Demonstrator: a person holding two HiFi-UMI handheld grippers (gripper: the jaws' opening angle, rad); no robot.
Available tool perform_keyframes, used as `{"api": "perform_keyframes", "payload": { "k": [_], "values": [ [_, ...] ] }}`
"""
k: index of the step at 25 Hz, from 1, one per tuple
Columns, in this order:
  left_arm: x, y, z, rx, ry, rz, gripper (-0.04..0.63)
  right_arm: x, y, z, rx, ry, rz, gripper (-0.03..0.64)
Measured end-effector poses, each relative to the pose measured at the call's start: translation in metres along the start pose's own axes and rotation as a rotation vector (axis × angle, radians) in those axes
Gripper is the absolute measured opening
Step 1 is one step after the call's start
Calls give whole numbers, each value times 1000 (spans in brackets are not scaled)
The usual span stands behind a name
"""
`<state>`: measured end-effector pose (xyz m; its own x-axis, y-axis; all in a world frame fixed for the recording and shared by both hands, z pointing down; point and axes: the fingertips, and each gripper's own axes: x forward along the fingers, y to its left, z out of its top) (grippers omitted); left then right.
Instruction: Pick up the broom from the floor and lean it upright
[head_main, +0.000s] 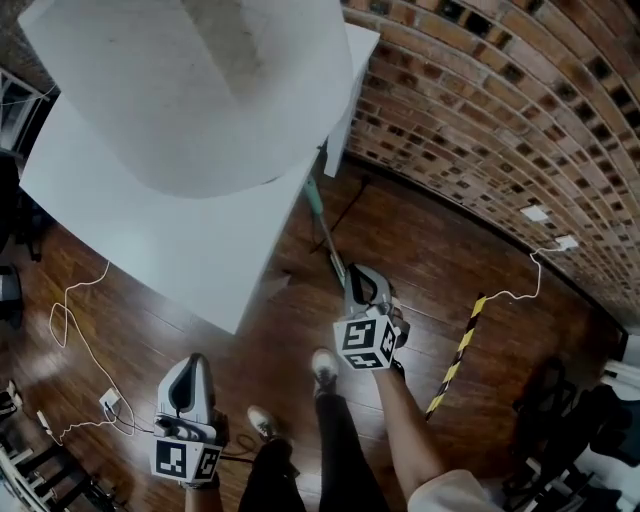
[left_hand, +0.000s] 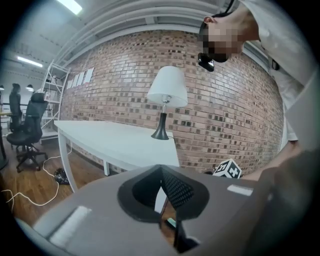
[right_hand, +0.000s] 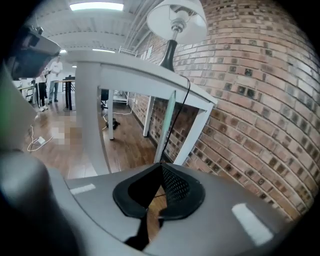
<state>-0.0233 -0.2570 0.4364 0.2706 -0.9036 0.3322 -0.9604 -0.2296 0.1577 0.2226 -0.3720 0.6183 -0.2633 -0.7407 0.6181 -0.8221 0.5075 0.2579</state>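
The broom's pale green handle (head_main: 325, 230) runs slantwise from my right gripper (head_main: 358, 272) toward the table corner by the brick wall. In the right gripper view the same handle (right_hand: 169, 120) rises out of my right gripper (right_hand: 161, 169), whose jaws are shut on it. The broom's head is hidden. My left gripper (head_main: 195, 360) hangs low at the left over the wooden floor, away from the broom. Seen in the left gripper view, my left gripper (left_hand: 161, 170) has its pads together with nothing between them.
A white table (head_main: 150, 210) with a lamp (left_hand: 166, 95) stands against the curved brick wall (head_main: 480, 110). White cables (head_main: 75, 320) and a yellow-black striped strip (head_main: 458, 352) lie on the floor. The person's shoes (head_main: 324, 368) are between the grippers. An office chair (left_hand: 30, 131) is far left.
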Motion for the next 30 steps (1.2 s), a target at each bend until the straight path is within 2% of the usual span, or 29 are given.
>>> {"api": "perform_keyframes", "payload": {
  "k": [10,17,19,27,30],
  "values": [
    [-35,-27,70,58,-102,-108,2,-112,-7,65,140,-129,-51,12],
    [-74,-44,98,152,-102,-138,2,-206,2,113,215,-245,-61,12],
    [-86,-50,101,184,-122,-182,2,-234,4,123,234,-276,-78,12],
    [-174,-62,129,246,-138,-272,2,-343,49,155,271,-334,-95,12],
    [-207,-55,141,257,-166,-291,2,-379,66,166,300,-359,-113,12]
  ]
}}
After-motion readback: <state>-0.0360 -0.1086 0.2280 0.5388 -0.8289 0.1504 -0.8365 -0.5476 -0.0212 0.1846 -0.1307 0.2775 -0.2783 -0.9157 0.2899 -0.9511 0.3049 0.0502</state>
